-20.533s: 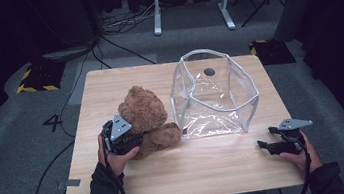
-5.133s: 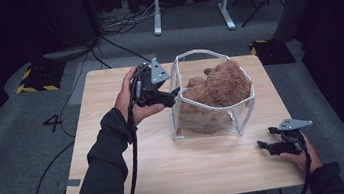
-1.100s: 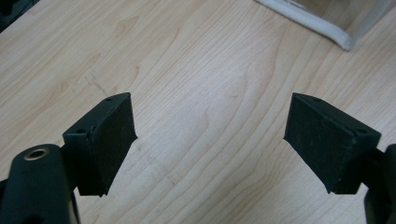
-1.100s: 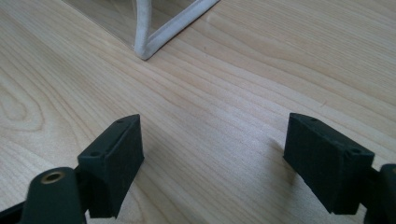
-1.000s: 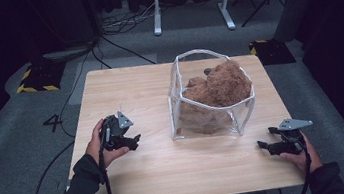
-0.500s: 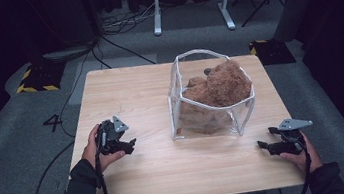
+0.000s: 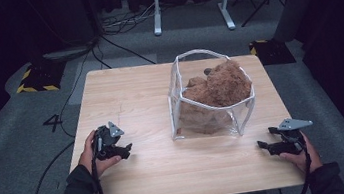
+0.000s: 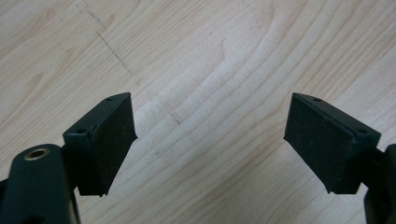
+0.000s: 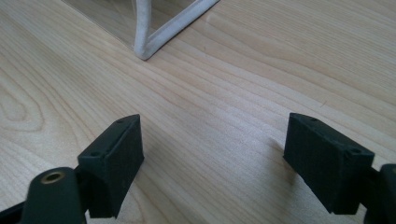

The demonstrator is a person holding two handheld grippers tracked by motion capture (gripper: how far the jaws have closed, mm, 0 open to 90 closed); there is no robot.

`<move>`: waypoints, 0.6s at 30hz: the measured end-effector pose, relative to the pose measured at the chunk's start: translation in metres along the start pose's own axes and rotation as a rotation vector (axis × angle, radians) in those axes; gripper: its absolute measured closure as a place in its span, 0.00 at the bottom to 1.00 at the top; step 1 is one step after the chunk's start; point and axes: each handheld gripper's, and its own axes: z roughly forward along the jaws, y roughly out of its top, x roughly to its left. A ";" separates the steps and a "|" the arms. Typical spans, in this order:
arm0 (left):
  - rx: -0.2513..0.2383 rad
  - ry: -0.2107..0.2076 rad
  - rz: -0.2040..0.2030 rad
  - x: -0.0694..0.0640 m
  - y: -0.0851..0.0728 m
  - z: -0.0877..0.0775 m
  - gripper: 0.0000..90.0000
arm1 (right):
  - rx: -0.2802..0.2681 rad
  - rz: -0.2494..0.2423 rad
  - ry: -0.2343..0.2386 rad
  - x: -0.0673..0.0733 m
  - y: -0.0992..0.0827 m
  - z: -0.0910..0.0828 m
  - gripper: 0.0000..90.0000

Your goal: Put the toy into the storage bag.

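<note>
Teddy bear [image 7: 219,90]: was seen inside the clear bag [image 7: 210,94], right of centre in the high view.
Clear bag: was stood upright on the surface [image 7: 168,163]; its white-edged corner [image 9: 147,39] was shown at the top of the right gripper view.
Left claw [image 7: 125,151]: was held at lower left, jaws apart, nothing between them; bare wood was seen beneath.
Right claw [image 7: 263,146]: was held at lower right, jaws apart and empty, near the bag's corner.
</note>
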 end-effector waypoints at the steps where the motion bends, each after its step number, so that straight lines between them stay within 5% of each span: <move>1: 0.000 -0.011 -0.010 0.001 -0.001 0.000 0.18 | 0.000 0.001 0.000 0.000 0.000 0.000 0.22; 18: 0.025 -0.013 -0.043 0.001 -0.031 0.004 0.18 | 0.000 0.000 0.000 0.000 0.000 0.000 0.22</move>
